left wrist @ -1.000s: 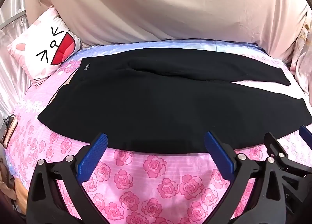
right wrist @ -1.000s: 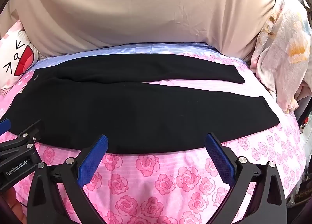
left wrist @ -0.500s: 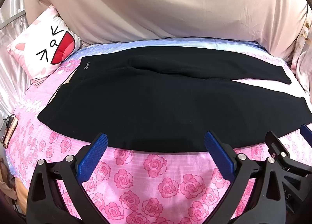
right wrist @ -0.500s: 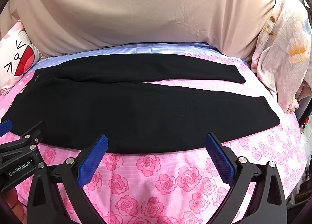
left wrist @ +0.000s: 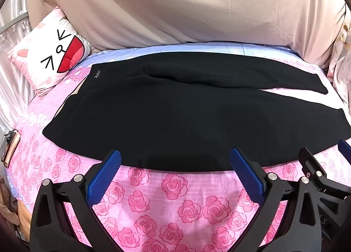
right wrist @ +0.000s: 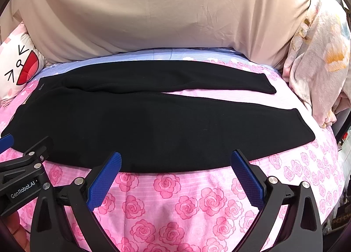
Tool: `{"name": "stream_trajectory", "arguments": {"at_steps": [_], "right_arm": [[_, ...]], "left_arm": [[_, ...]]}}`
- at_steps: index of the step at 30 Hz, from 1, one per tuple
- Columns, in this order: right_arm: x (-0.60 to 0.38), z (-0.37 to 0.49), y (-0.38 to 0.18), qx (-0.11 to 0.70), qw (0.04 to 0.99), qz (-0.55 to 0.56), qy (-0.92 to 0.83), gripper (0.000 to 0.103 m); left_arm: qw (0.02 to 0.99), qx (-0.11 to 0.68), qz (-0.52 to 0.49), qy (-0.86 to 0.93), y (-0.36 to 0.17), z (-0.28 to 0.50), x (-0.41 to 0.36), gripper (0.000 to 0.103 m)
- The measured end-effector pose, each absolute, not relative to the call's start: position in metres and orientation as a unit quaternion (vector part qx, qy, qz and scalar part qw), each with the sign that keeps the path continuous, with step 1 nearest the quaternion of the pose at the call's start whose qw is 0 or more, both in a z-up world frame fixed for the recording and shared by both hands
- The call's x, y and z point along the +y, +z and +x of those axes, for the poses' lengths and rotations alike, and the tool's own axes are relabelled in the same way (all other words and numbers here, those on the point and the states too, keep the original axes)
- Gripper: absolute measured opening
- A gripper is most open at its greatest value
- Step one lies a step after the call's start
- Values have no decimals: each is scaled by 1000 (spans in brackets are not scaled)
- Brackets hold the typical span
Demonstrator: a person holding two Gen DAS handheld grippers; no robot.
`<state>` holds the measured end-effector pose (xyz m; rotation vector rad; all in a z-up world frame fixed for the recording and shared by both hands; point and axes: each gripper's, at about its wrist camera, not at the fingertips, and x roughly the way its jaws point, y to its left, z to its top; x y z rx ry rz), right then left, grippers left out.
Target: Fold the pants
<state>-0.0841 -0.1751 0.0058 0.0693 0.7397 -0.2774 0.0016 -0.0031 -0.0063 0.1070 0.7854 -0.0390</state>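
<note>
Because the black pants [left wrist: 175, 120] are laid out flat across the rose-printed bed [left wrist: 175, 203], with the waistband toward the cartoon pillow [left wrist: 50, 58] and the legs running off to the right, the whole near edge is offered to both tools at once, which is judged to be why the two are held side by side just short of that edge. The left gripper [left wrist: 175, 175] is seen with its jaws spread wide and nothing between them, the blue pads hanging over the bedsheet just beside the hem of the near leg; the right gripper [right wrist: 175, 175] is held likewise, wide open and empty, a little further toward the cuffs. No fabric is touched by either yet. The pants are shown as a dark, matte, soft-looking knit, lying smooth with few wrinkles; a small pale logo is visible near the waistband. The far leg is spread away from the near one, so that a wedge of sheet is exposed between them toward the cuffs. A beige cloth [right wrist: 153, 10] is draped behind the bed, and a floral blanket [right wrist: 318, 65] is bunched at the right. The folding is judged not yet begun.
</note>
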Motion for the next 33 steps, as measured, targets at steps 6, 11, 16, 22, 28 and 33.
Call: {"name": "stream_trajectory", "arguments": {"at_steps": [6,11,16,22,28,33], "right_arm": [[-175,-84,6,360,922,33,-136,98],[-174,-82,6,362,922,33,-136,98],[-172,-79,7,365,920,33,-136,98],[-171,-77,8,367,920,31,-136,98],[-172,-77,8,368,919,33,-137,98],[-172,-76,7,367,919,33,-137,98]], "left_arm": [[922,383,54,-20,-7,2,-4,98],[921,386,56,-19,-8,3,-5,98],[919,389,58,-18,-10,5,-4,98],[919,390,60,-16,-11,7,-4,98],[919,390,61,-17,-11,8,-3,98],[919,389,63,-18,-11,7,-4,98]]}}
